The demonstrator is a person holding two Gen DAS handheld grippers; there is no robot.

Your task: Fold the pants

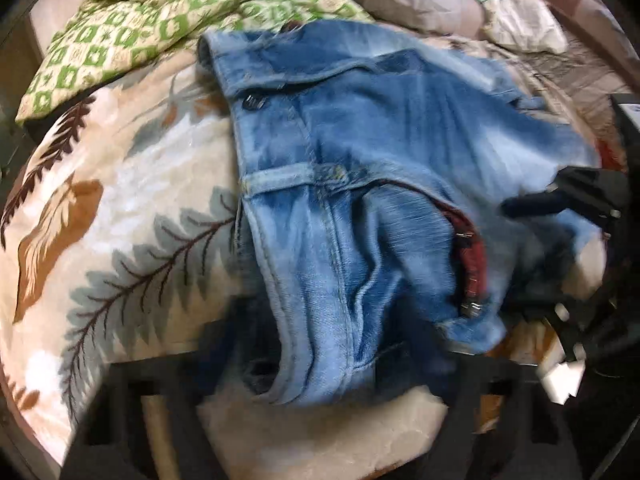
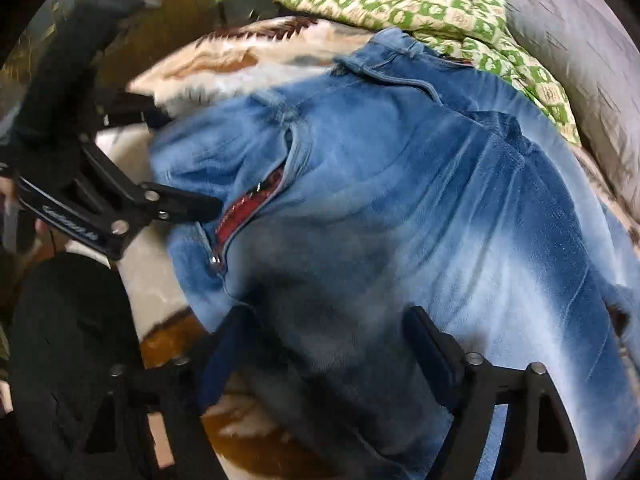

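Faded blue jeans [image 1: 380,140] lie bunched on a leaf-patterned blanket [image 1: 120,220], fly open and showing a red lining [image 2: 244,216]. In the left wrist view my left gripper [image 1: 320,376] points down at a rolled denim edge that fills the gap between its fingers. The right wrist view shows the left gripper [image 2: 186,160] from the side, shut on a bunched fold at the jeans' [image 2: 440,200] left edge beside the fly. My right gripper [image 2: 324,336] stands open over the pale seat of the jeans, with denim between its fingers. The right gripper [image 1: 528,256] appears blurred at the right.
A green-and-cream checked quilt [image 1: 140,20] is heaped behind the jeans, with a grey pillow [image 2: 580,60] beside it. Crumpled pale cloth [image 1: 520,20] lies at the far right. A wooden wall [image 2: 160,0] stands past the bed's edge. Both views are motion-blurred.
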